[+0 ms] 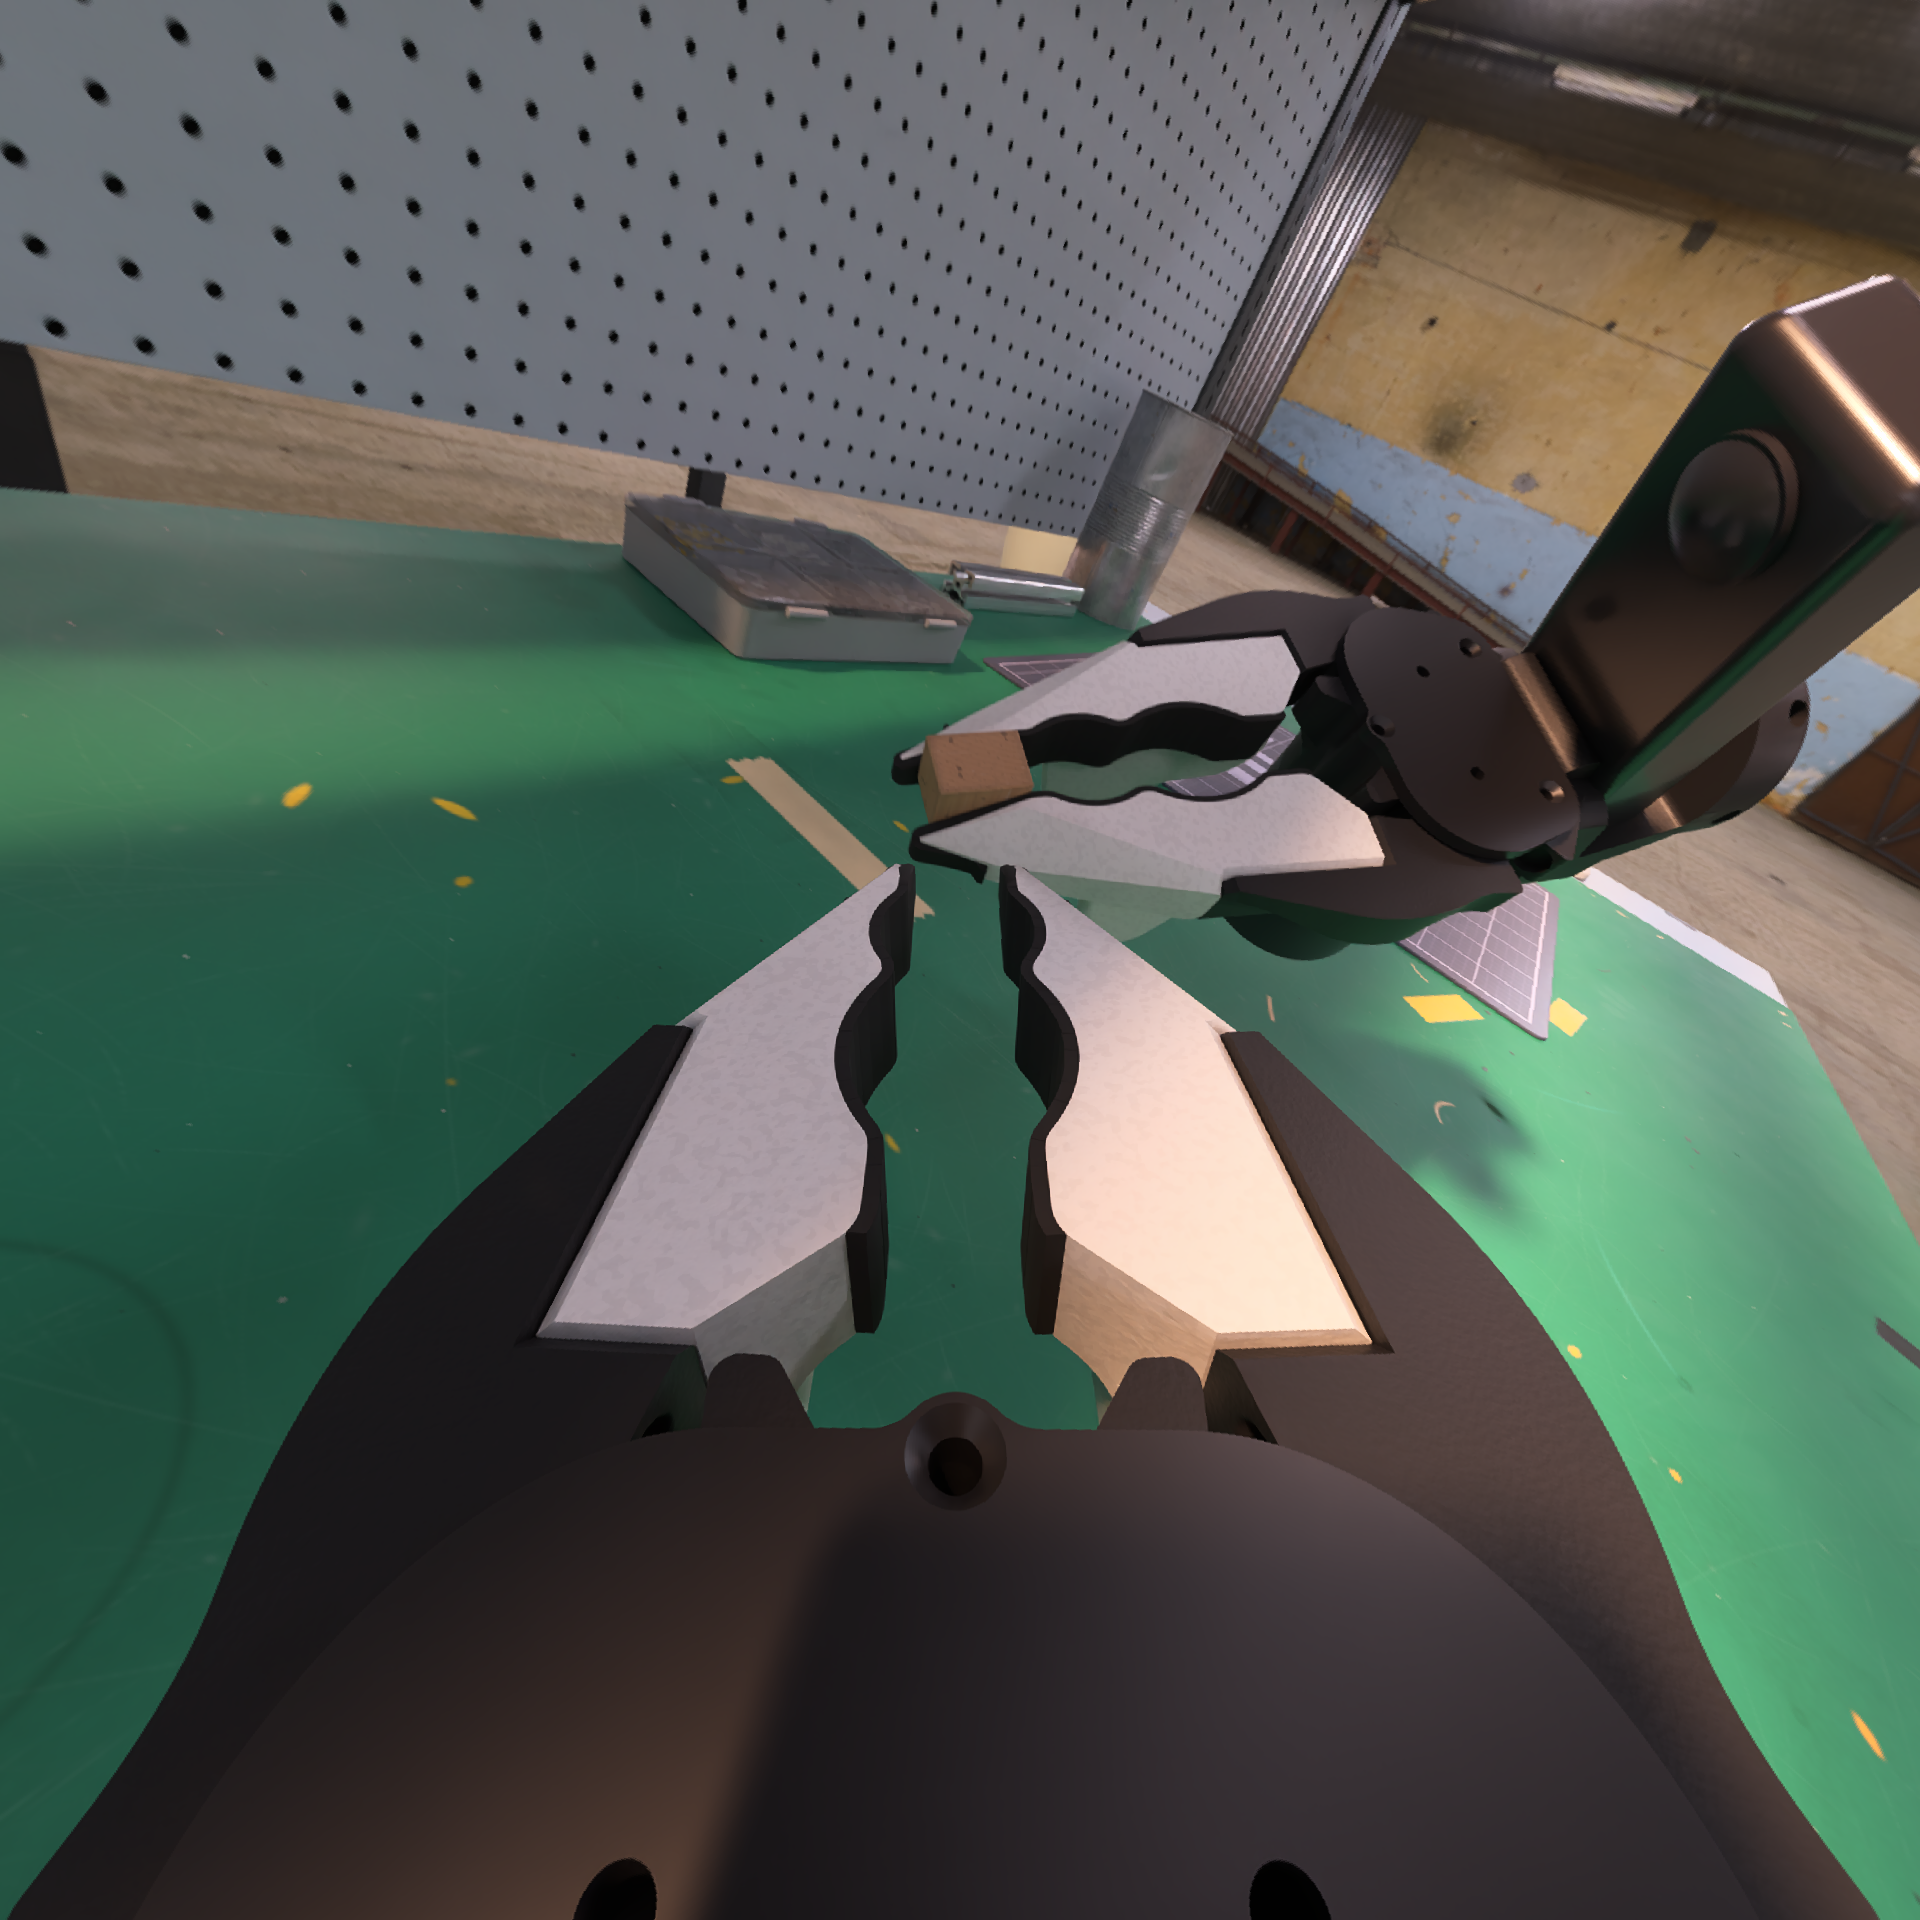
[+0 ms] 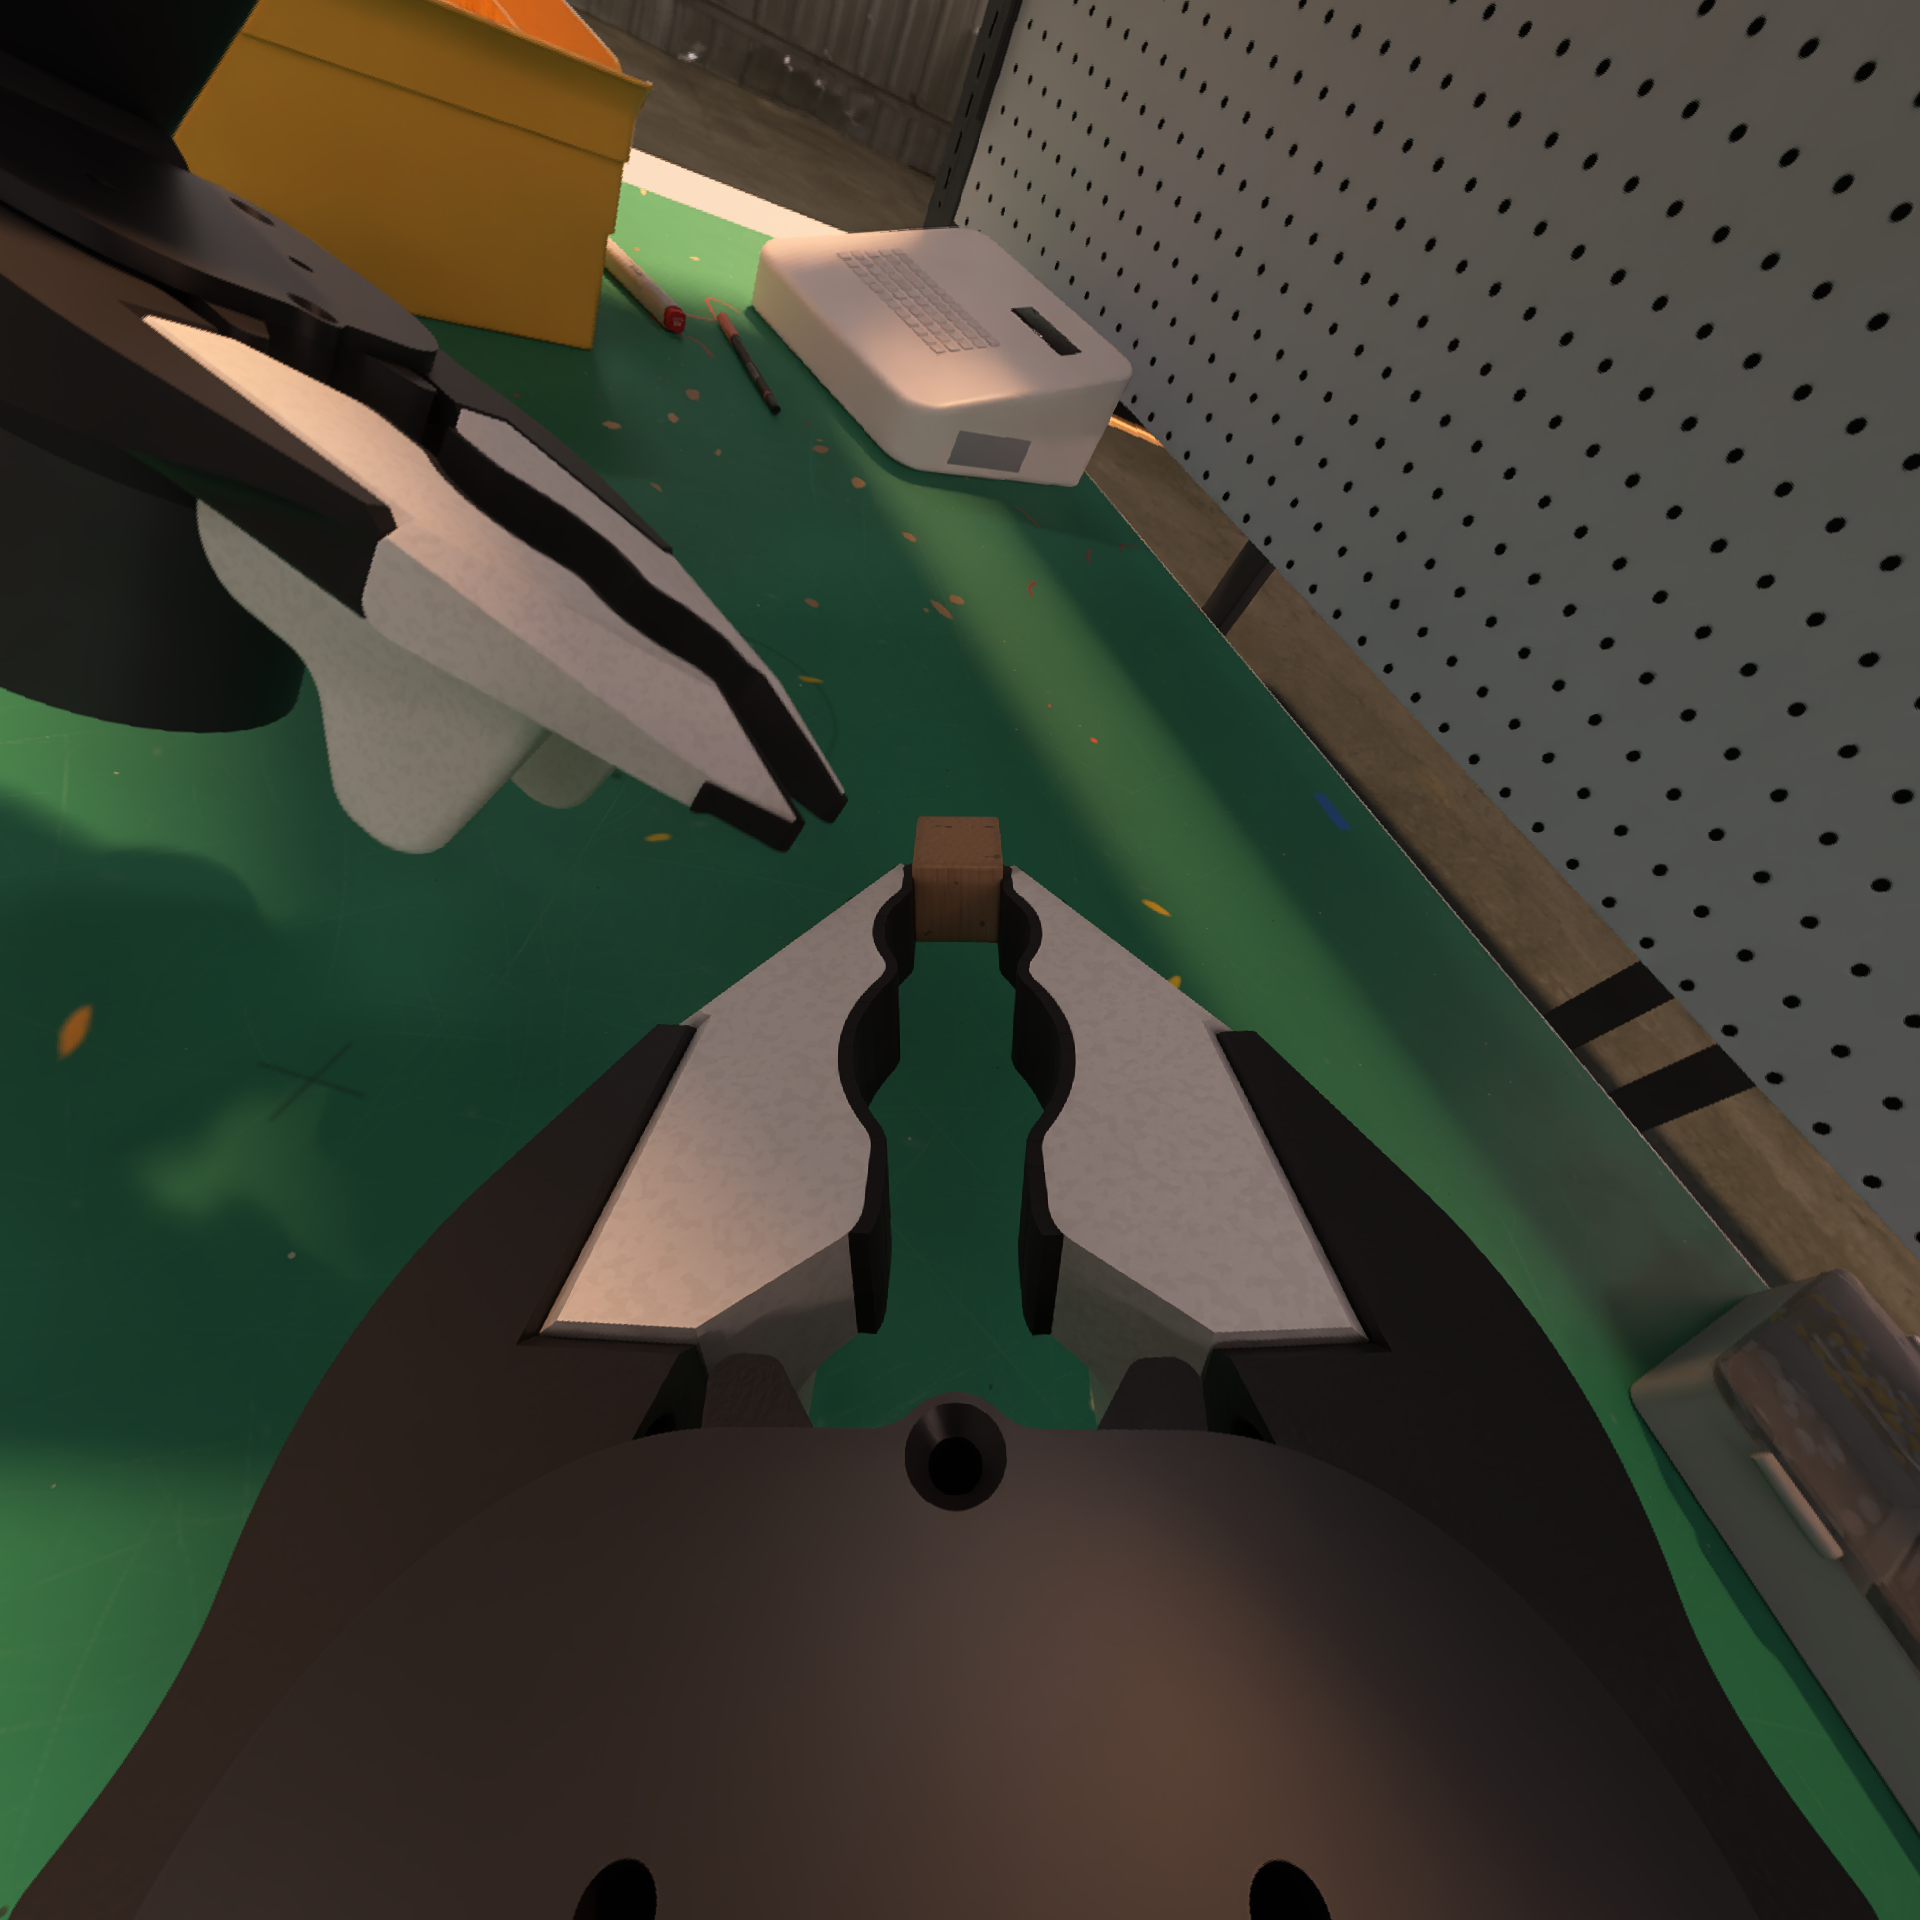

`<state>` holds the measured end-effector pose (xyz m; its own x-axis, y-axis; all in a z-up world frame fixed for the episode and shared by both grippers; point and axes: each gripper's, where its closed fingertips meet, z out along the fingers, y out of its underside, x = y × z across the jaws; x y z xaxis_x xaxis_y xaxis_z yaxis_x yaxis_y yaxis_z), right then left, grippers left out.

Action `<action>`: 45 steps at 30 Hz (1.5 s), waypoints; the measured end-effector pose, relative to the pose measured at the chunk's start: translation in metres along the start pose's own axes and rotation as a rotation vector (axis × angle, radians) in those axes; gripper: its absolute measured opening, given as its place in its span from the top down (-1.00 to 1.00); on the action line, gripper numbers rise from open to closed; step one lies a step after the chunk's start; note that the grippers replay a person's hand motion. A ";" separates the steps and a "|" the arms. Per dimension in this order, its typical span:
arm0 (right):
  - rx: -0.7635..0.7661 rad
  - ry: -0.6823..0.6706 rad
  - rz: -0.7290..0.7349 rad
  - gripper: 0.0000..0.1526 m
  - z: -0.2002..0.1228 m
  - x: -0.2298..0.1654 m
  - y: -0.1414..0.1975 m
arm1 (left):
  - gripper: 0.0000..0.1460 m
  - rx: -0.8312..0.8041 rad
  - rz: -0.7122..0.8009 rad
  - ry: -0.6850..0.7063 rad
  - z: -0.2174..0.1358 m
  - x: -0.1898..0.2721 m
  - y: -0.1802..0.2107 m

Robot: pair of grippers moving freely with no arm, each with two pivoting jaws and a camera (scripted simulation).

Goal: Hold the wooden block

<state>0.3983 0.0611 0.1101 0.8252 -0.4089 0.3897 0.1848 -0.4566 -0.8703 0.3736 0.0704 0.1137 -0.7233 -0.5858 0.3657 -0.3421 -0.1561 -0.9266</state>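
The right gripper clamps the block between its fingertips, above the green mat. The left gripper hovers just beside it, jaws slightly parted and empty, tips near the block. A closed grey case and a yellow box sit farther off

The right gripper pinches a small wooden block between its fingertips, above the green mat. The left gripper hangs just to the block's left, its tips close together with nothing between them, near the block but not touching. Farther back sit a yellow box, two pens and a white device by the pegboard.
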 end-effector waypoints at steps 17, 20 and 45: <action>-0.007 0.001 0.028 0.81 -0.002 0.003 0.002 | 0.88 0.027 -0.272 0.150 0.006 0.006 0.004; -0.010 0.008 0.020 0.81 -0.002 0.003 0.002 | 0.89 0.001 -0.073 0.056 0.007 0.005 0.006; -0.020 -0.008 0.034 0.81 -0.004 0.000 0.002 | 0.88 -0.002 0.232 -0.110 0.006 0.005 0.009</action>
<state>0.3967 0.0564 0.1098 0.8349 -0.4180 0.3580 0.1464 -0.4583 -0.8766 0.3703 0.0612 0.1067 -0.7126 -0.6891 0.1317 -0.1759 -0.0062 -0.9844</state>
